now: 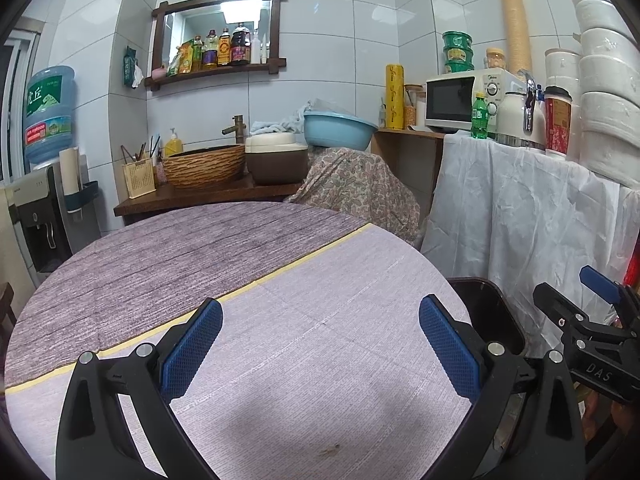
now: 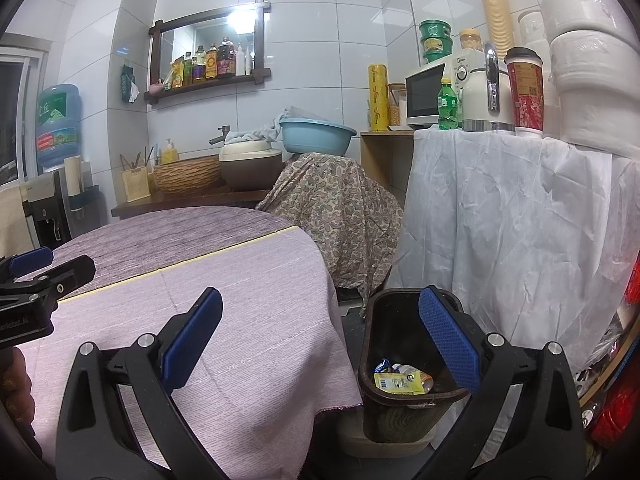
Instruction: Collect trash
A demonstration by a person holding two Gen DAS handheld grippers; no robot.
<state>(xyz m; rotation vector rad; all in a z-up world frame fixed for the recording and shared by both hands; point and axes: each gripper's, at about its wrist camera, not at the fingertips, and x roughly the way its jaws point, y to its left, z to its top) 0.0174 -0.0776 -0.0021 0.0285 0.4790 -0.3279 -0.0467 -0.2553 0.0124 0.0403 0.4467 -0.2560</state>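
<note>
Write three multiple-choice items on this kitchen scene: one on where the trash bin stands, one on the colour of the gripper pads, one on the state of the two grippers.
1. Where does the trash bin stand?
A. On the table
B. On the floor beside the table's right edge
C. On the counter by the microwave

2. What colour are the pads on the gripper fingers?
A. Blue
B. Red
C. Yellow

3. What state are the left gripper and right gripper in?
A. Both shut on wrappers
B. Left open, right shut
C. Both open and holding nothing

Key: B, the bin sits low next to the hanging tablecloth with wrappers inside; A, every pad shows blue; C, in each wrist view the fingers stand wide apart with nothing between them.
</note>
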